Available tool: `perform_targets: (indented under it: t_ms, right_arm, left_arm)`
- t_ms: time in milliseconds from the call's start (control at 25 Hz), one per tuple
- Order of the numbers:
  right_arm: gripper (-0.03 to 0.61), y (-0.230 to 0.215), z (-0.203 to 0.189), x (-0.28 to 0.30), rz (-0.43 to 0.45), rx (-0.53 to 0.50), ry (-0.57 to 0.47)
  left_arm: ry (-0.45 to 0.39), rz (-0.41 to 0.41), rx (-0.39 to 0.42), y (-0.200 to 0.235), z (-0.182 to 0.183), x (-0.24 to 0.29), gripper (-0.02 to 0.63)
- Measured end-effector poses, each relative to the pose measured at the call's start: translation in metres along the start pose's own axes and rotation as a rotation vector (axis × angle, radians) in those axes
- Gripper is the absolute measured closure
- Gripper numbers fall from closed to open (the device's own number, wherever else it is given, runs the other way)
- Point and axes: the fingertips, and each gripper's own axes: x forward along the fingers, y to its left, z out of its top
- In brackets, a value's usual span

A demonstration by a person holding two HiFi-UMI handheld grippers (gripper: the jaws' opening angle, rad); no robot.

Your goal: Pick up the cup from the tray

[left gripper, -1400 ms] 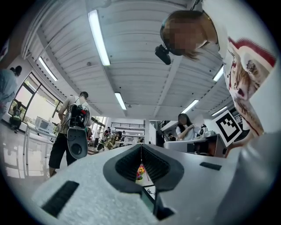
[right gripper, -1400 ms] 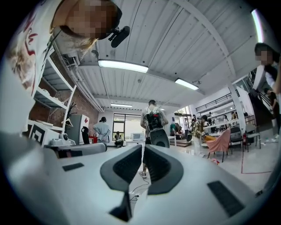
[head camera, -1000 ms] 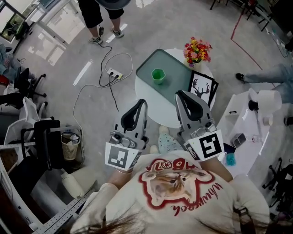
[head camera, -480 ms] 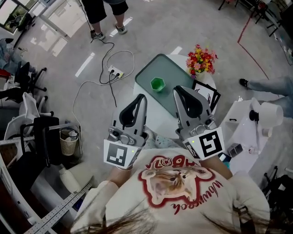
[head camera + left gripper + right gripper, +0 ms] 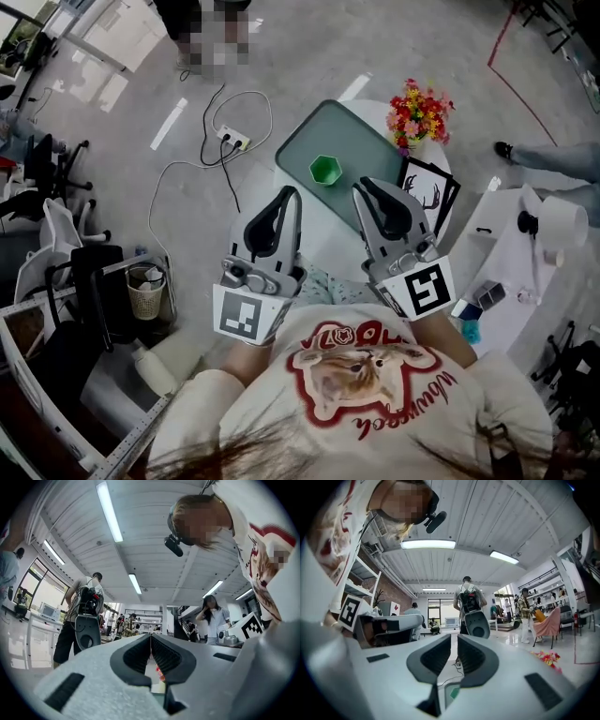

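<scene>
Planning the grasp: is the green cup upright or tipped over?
Upright: the green cup stands on the tray, its open rim facing up in the head view.

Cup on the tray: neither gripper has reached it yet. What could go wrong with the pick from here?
1. The left gripper and right gripper both have their jaws shut. Unless one opens before arriving, it would likely shove the cup across the tray rather than grasp it.
2. The picture frame and flowers stand close on the right gripper's side; a wide approach might knock them.
</scene>
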Motion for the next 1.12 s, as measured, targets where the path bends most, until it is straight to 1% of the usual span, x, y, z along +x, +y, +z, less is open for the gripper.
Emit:
perform_targets:
  t_ms: [160, 240, 280, 360, 400, 520, 760, 960, 1120]
  right_arm:
    - [0.538, 0.002, -0.042, 0.006, 0.010, -0.001, 0.060]
    - [0.535, 0.005, -0.060, 0.010, 0.024, -0.017, 0.073]
    - [0.524, 0.007, -0.070, 0.012, 0.033, -0.023, 0.080]
    - [0.428, 0.010, -0.094, 0.013, 0.056, -0.015, 0.110]
    - [0.409, 0.011, -0.105, 0.015, 0.062, -0.007, 0.126]
    - [0.403, 0.011, -0.130, 0.020, 0.062, -0.013, 0.165]
    - [0.398, 0.008, -0.160, 0.024, 0.051, -0.012, 0.199]
    - [0.378, 0.003, -0.193, 0.029, 0.052, -0.029, 0.268]
    - [0.360, -0.001, -0.207, 0.033, 0.038, -0.038, 0.291]
  left_arm:
    - [0.055, 0.004, -0.033, 0.010, -0.023, 0.000, 0.598]
    - [0.056, 0.000, -0.047, 0.013, -0.031, 0.000, 0.598]
    - [0.063, -0.002, -0.053, 0.013, -0.035, 0.000, 0.598]
    - [0.079, -0.007, -0.062, 0.015, -0.043, 0.000, 0.598]
    - [0.089, -0.008, -0.069, 0.015, -0.047, 0.000, 0.598]
    - [0.108, -0.006, -0.082, 0.018, -0.054, -0.001, 0.598]
    - [0.130, -0.004, -0.099, 0.025, -0.068, -0.008, 0.598]
    - [0.151, -0.006, -0.109, 0.026, -0.083, -0.013, 0.598]
    - [0.171, -0.010, -0.111, 0.026, -0.092, -0.020, 0.599]
